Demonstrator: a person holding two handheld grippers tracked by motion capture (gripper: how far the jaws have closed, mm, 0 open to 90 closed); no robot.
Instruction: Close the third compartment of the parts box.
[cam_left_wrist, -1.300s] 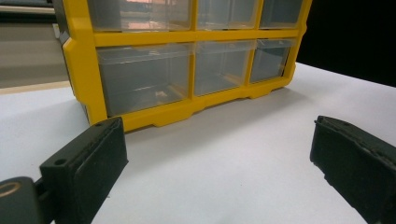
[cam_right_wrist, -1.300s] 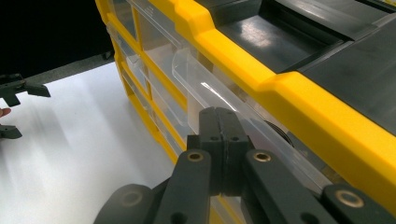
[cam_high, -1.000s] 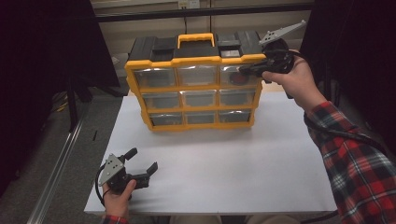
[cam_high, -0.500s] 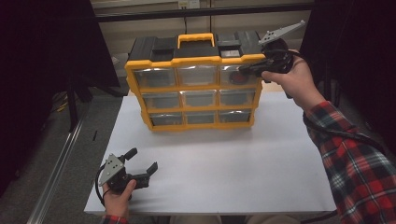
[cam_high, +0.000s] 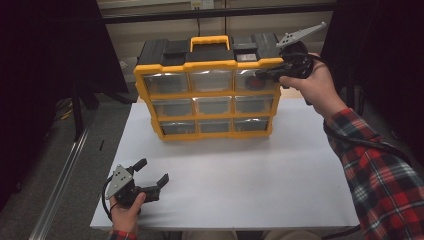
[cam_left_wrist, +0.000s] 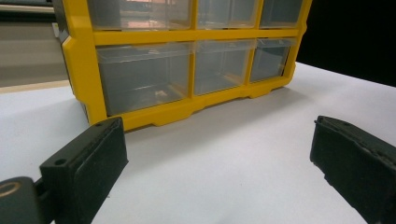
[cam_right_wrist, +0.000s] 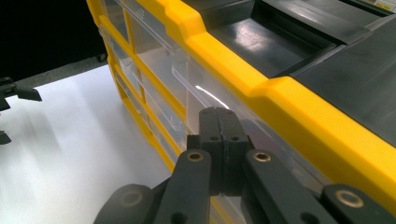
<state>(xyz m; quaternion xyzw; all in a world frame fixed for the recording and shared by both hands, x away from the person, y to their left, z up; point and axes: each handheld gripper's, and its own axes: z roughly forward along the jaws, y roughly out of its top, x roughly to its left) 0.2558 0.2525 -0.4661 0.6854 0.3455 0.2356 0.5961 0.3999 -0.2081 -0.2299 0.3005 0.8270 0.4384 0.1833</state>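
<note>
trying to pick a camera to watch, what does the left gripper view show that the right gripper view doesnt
Left gripper view: its own tool with jaws wide apart and nothing between them, low over the white table, facing the bottom row of clear drawers.

Right gripper view: its own tool with jaws shut together at the top right drawer, plus the organizer's black top.

Both: the yellow drawer organizer and the white table.

high view: fixed above, looks fwd & down on the surface (cam_high: 240, 185). left hand-held gripper (cam_left_wrist: 219, 158) cam sits low, near the surface, faces the organizer's (cam_left_wrist: 79, 60) bottom drawers ahead. right hand-held gripper (cam_right_wrist: 219, 119) cam v. close at its top-right drawer. all 3 share the organizer front.
</note>
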